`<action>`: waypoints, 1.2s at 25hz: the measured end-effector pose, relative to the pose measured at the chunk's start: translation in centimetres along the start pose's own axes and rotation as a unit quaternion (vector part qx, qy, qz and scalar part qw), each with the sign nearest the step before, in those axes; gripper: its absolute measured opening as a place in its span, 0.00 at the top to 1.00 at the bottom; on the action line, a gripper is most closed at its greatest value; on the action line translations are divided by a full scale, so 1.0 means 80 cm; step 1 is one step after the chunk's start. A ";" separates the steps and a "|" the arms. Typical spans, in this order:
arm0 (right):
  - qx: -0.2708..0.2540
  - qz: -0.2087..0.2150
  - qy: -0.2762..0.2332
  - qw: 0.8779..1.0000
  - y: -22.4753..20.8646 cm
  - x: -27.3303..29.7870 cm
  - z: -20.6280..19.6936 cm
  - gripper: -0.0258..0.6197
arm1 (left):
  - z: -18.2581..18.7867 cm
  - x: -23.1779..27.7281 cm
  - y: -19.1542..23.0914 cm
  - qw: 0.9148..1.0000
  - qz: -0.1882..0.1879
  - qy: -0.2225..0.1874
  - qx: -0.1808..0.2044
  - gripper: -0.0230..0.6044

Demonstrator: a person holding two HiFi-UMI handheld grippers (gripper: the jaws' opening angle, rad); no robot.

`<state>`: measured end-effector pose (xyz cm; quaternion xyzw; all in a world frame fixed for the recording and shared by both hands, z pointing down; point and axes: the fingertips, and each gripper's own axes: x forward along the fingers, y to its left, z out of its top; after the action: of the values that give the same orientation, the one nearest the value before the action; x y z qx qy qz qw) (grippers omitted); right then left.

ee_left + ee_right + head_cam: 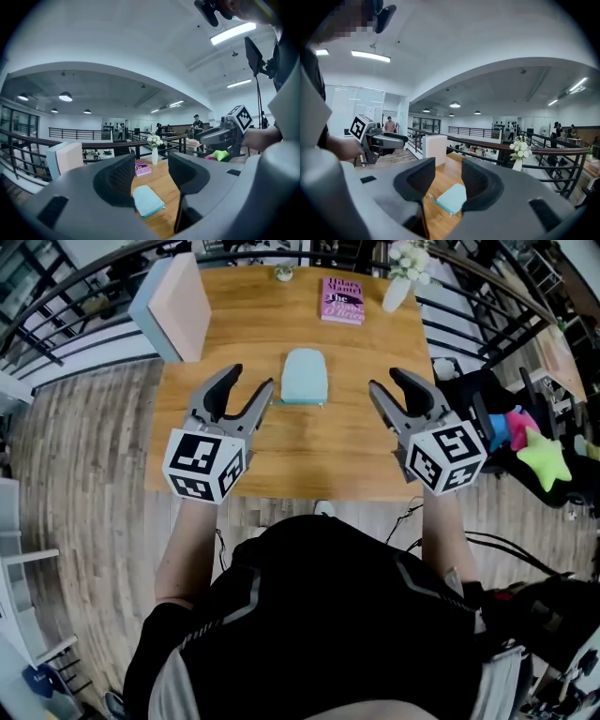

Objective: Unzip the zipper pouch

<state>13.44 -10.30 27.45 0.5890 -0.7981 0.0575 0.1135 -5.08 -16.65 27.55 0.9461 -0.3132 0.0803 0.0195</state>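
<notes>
Left tongs point(251, 380) and right tongs point(384, 382) gape empty, short of the pouch point(305, 377) on the table point(347, 451)

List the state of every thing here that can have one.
Pouch: looks zipped shut, lying flat on the table, untouched.
Left tongs: open, empty, clear of the pouch.
Right tongs: open, empty, clear of the pouch.
Book: closed, lying flat.
Vase: upright.
</notes>
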 end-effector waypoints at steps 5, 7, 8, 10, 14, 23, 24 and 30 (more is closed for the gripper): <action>-0.008 0.035 0.013 0.999 -0.020 0.029 -0.019 0.67 | -0.019 0.031 -0.010 1.000 0.009 0.018 -0.006 0.58; -0.010 0.055 0.021 0.998 -0.026 0.042 -0.030 0.67 | -0.027 0.042 -0.013 0.999 0.015 0.026 -0.010 0.58; -0.013 0.064 0.024 0.998 -0.028 0.049 -0.035 0.67 | -0.032 0.047 -0.014 0.999 0.018 0.030 -0.015 0.58; -0.022 0.080 0.029 0.996 -0.034 0.062 -0.047 0.67 | -0.041 0.056 -0.017 0.999 0.023 0.035 -0.027 0.58; -0.031 0.117 0.042 0.992 -0.042 0.085 -0.081 0.67 | -0.070 0.072 -0.027 0.997 0.041 0.052 -0.037 0.58; -0.097 0.193 0.095 0.972 -0.046 0.147 -0.174 0.67 | -0.141 0.091 -0.040 0.991 0.074 0.090 -0.071 0.58; -0.104 0.202 0.102 0.968 -0.044 0.153 -0.185 0.67 | -0.148 0.089 -0.039 0.990 0.087 0.091 -0.069 0.59; -0.108 0.241 0.128 0.956 -0.047 0.187 -0.244 0.67 | -0.195 0.096 -0.038 0.981 0.113 0.115 -0.112 0.59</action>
<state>15.04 -20.86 49.91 0.3513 -0.8964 0.0718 0.2605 0.66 -17.39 44.23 0.8809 -0.4206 0.1549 0.1522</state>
